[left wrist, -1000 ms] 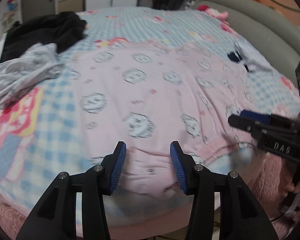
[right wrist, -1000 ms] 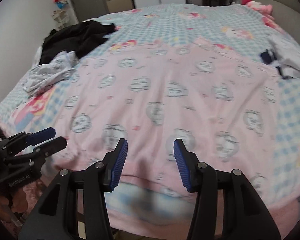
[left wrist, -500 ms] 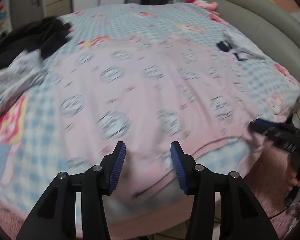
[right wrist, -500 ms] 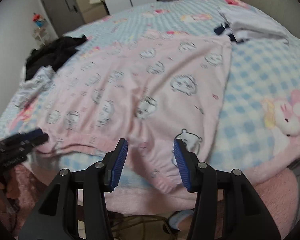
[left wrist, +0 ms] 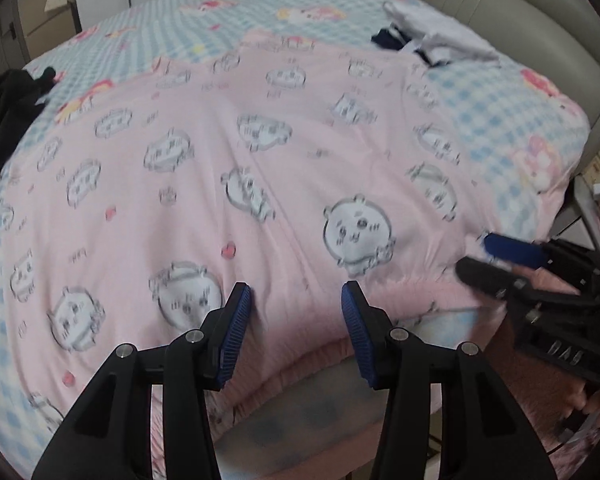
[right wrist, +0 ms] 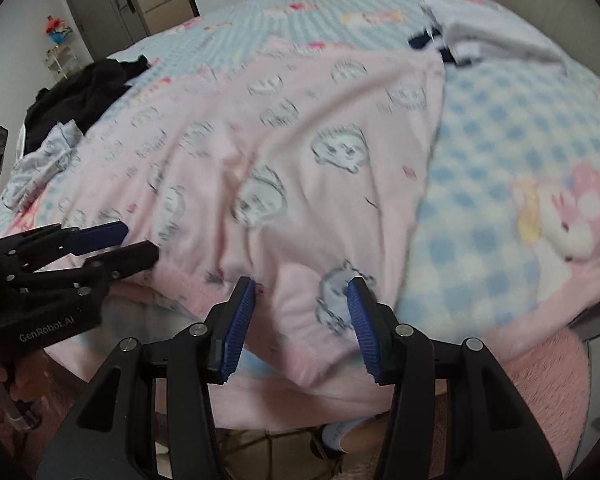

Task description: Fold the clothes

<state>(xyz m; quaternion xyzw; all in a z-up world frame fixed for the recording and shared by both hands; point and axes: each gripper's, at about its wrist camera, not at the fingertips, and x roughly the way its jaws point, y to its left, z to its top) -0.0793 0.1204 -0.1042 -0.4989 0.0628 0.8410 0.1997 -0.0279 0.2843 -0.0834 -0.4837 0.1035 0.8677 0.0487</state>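
Left wrist: left gripper point(left wrist: 296, 320) agape, empty | right gripper point(right wrist: 302, 314) likewise | pink garment point(left wrist: 260, 184) hem blurred

Checked bed point(left wrist: 500, 112) carries pink garment point(left wrist: 260, 184), black clothes point(right wrist: 80, 92), grey clothes point(left wrist: 440, 36)

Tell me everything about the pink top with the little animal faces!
The pink soft-looking garment with grey-white cartoon animal faces and tiny hearts lies spread flat, lightly wrinkled, on the blue-checked cartoon blanket. Its thicker hem hangs at the bed's near edge. The open left gripper and open right gripper hover at that hem; whether they touch it is unclear.
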